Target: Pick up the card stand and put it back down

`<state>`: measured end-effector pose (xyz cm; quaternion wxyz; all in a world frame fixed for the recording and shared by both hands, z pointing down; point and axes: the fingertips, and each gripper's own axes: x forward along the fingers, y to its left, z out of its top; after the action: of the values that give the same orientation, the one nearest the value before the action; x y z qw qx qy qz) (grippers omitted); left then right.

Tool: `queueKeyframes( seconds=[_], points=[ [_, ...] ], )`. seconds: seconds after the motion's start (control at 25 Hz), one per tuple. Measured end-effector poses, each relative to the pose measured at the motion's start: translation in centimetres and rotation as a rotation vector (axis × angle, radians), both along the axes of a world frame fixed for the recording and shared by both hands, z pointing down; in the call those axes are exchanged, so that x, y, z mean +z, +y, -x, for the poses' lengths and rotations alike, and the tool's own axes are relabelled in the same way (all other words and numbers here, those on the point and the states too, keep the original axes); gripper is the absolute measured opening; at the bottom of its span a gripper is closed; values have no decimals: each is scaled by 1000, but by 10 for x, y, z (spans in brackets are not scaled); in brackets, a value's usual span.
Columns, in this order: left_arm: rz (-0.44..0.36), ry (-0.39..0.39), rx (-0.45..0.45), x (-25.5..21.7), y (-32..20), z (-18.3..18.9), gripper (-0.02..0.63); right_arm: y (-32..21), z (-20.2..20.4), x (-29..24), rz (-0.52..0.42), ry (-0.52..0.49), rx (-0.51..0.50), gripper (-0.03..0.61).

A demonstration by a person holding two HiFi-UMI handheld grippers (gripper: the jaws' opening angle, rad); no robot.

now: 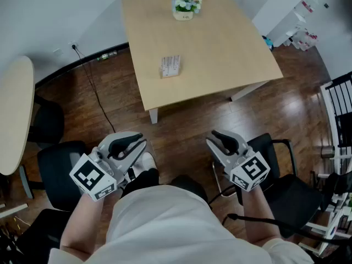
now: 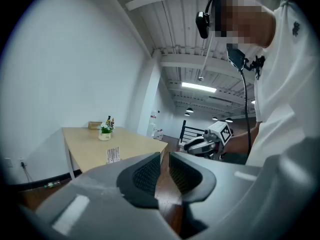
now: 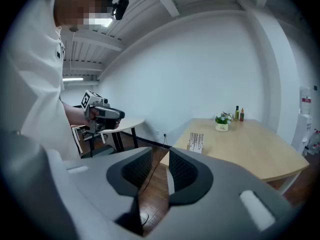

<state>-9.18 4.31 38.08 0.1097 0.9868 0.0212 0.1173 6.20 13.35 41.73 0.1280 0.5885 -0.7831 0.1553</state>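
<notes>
The card stand (image 1: 170, 66), a small white holder with striped cards, stands upright on the light wooden table (image 1: 220, 54), near its front left part. It also shows in the left gripper view (image 2: 113, 155) and in the right gripper view (image 3: 196, 142). Both grippers hang low over the dark wooden floor, close to the person's body and well short of the table. My left gripper (image 1: 142, 139) (image 2: 165, 156) has a narrow gap between its pads with nothing in it. My right gripper (image 1: 212, 136) (image 3: 161, 154) stands open and empty, aimed at the table's near corner.
A small flower pot (image 1: 186, 7) and bottles (image 3: 239, 114) sit at the table's far side. Black chairs (image 1: 60, 169) (image 1: 286, 186) flank the person. A round table (image 1: 14, 114) is at left, a cable (image 1: 102, 109) runs over the floor, and a white shelf (image 1: 294, 21) is at right.
</notes>
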Motion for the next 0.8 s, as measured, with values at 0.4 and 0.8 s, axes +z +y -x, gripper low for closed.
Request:
queueKeyframes(
  seconds=[0.4,0.8],
  points=[
    [15,-6,-100,-5,-72,-25,58,-117,-51,12,0,58,-137,109],
    [25,-3,-234,-14,-99,-82,57,-244,-126,40,34,181,-438,109]
  ],
)
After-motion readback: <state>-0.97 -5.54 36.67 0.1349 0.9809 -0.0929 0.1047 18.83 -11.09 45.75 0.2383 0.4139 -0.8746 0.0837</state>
